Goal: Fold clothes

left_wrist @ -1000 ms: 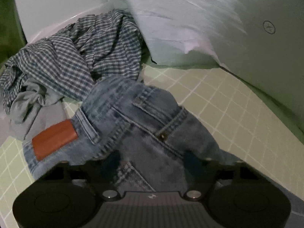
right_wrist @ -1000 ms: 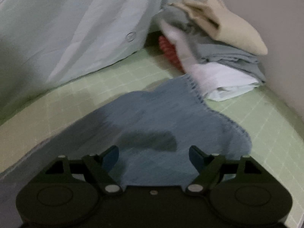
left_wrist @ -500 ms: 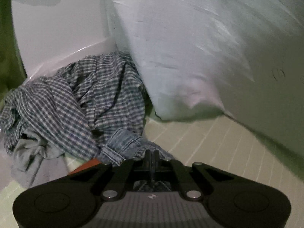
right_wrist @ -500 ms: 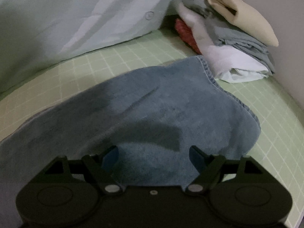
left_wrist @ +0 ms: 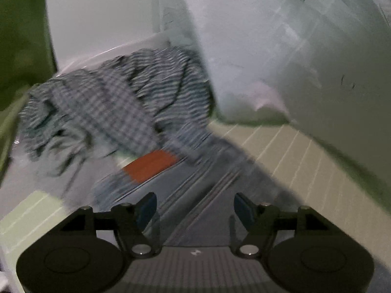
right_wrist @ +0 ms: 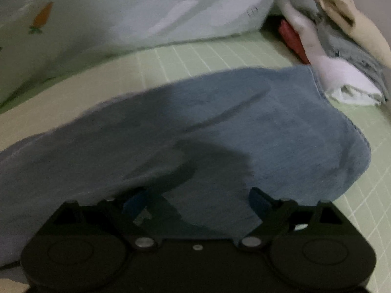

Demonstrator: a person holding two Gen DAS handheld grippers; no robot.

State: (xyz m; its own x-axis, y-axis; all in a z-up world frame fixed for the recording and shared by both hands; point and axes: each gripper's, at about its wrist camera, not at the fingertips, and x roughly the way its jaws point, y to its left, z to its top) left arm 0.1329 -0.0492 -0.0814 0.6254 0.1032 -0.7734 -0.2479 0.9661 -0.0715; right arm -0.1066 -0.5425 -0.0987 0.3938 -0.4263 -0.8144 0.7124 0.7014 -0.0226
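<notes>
The jeans (right_wrist: 220,134) lie spread on the green checked bed sheet (right_wrist: 220,56), one leg reaching toward the right side. In the left wrist view the waist part with the orange-brown patch (left_wrist: 150,164) is just in front of the left gripper (left_wrist: 194,206). Its fingers stand apart and hold nothing. The right gripper (right_wrist: 198,201) is over the leg cloth, also with fingers apart; no cloth is between them as far as I can see.

I judge that the jeans are laid out flat but no fold is made in them yet. A pile (right_wrist: 342,48) of folded clothes stands at the far right, just beside the leg end, so some pieces are already done. A checked shirt (left_wrist: 117,107) lies crumpled behind the waist, touching it or nearly so, and waits for folding. The left view is blurred, so fine detail there is not sure.
</notes>
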